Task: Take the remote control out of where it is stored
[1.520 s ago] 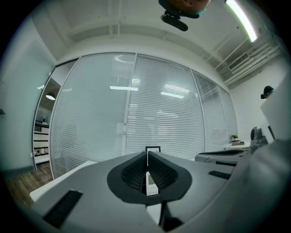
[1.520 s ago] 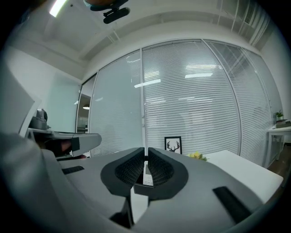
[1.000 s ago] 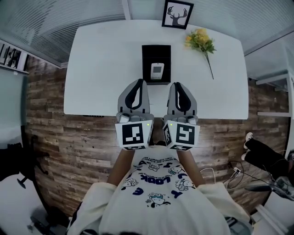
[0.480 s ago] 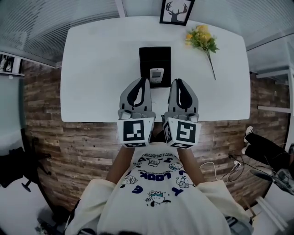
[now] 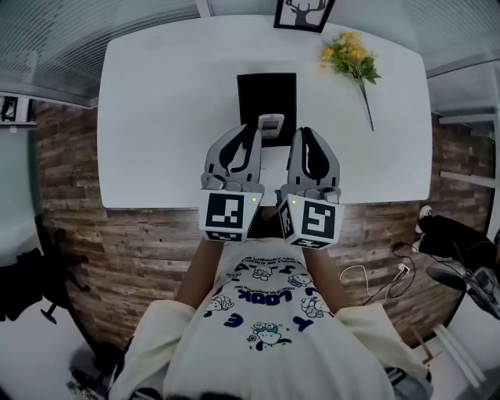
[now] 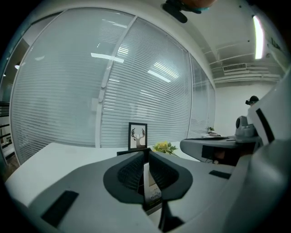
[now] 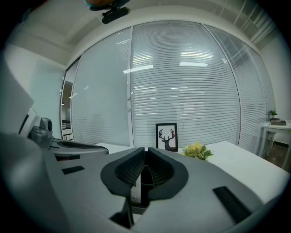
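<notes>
A white bench [image 5: 156,117] fills the upper half of the head view, with a wood-plank floor [image 5: 101,258] below it and slatted blinds [image 5: 78,39] across the top. A black holder [image 5: 266,90] sits at the centre of the bench. The remote control [image 5: 272,123], white, is stored at its lower end. A framed deer picture [image 5: 303,12] stands at the top edge and yellow flowers [image 5: 351,56] lie at the upper right.

The left hand-held gripper [image 5: 252,130] and the right hand-held gripper [image 5: 303,131] reach side by side over the bench's lower edge. Their tips are just beside the remote control, one on each side of it. No view shows whether either one touches it.

Only the head view shows the floor, the marker cubes and the person's printed shirt [image 5: 266,312]. Only the two gripper views show the room's height, with the blinds rising behind glass to a white ceiling and the deer picture upright against them. The left gripper view also shows a bright ceiling light [image 6: 258,32] at the upper right.

In the left gripper view the jaws are closed to a thin slit and hold nothing; the remote control's face shows through the slit. In the right gripper view the jaws are likewise together and empty, with the holder and a white sliver of the remote control beyond them.
</notes>
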